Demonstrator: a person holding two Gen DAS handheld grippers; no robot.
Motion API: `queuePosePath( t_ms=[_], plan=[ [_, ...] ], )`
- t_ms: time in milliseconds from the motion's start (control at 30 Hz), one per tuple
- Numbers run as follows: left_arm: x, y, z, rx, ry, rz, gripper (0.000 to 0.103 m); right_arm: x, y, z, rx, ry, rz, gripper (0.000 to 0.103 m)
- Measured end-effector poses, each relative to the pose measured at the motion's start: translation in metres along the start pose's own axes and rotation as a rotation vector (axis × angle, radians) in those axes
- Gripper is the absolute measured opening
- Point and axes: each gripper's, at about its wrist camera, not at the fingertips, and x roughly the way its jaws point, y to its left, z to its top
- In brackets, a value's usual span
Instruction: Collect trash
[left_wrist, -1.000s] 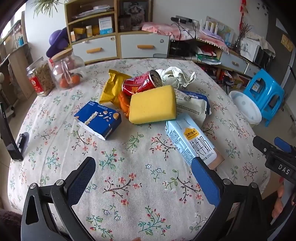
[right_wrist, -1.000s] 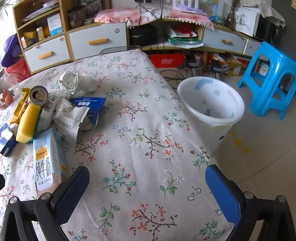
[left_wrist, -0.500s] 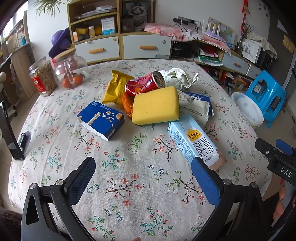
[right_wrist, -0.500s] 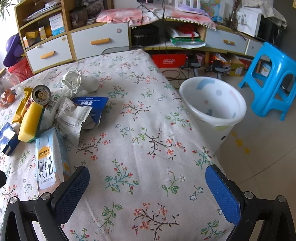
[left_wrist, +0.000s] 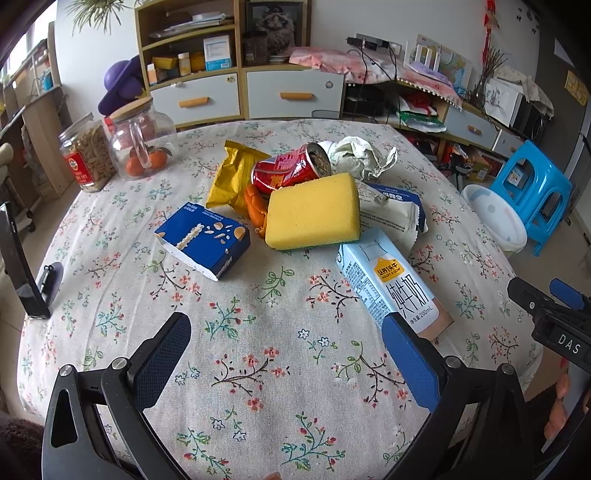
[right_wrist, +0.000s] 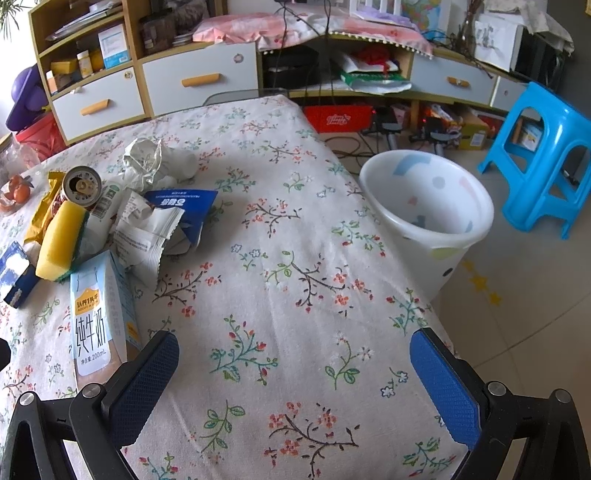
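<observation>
Both grippers are spread wide and holding nothing: left gripper (left_wrist: 286, 354) low over the tablecloth (left_wrist: 258, 332), right gripper (right_wrist: 295, 363) likewise. Trash pile (left_wrist: 314, 199) sits mid-frame, bin (right_wrist: 424, 206) right.

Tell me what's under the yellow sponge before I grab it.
The yellow sponge rests on crumpled orange wrapping and the white snack wrapper, leaning against the red can. Whatever lies beneath its middle is covered.
</observation>
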Motion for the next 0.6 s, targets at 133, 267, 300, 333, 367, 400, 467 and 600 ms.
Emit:
queuePosePath(
  t_ms=[133,267,300,333,367,400,467,600],
  plan=[
    [0.0000,0.0000,0.0000,0.001,0.000,0.000,0.103,0.0002,0.0004,-0.0001,0.000,0.001,0.000,0.103],
    [0.0001,0.0001,0.0001,0.001,0.001,0.001,0.103,0.0006,0.0001,-0.0005,0.000,0.003,0.001,0.103],
    [0.0001,-0.0001,-0.0002,0.001,0.000,0.000,0.103,0.0007,-0.0001,-0.0004,0.001,0.003,0.001,0.103],
    [0.0000,0.0003,0.0000,0.001,0.000,0.000,0.103,0.0008,0.0000,-0.0004,0.001,0.003,0.001,0.103],
    [0.0001,-0.0001,-0.0003,0.001,0.000,0.001,0.103,0.0007,0.0000,-0.0003,0.001,0.002,0.001,0.103],
    [0.0002,-0.0001,-0.0003,0.001,0.000,0.001,0.103,0.0012,0.0001,-0.0005,0.001,0.003,0.001,0.103],
    [0.0001,0.0000,-0.0003,0.001,0.000,0.001,0.103,0.0012,0.0000,-0.0005,0.001,0.004,0.001,0.103],
    [0.0002,0.0000,-0.0003,0.001,-0.001,0.001,0.103,0.0012,0.0000,-0.0004,0.001,0.004,0.001,0.103]
  ],
)
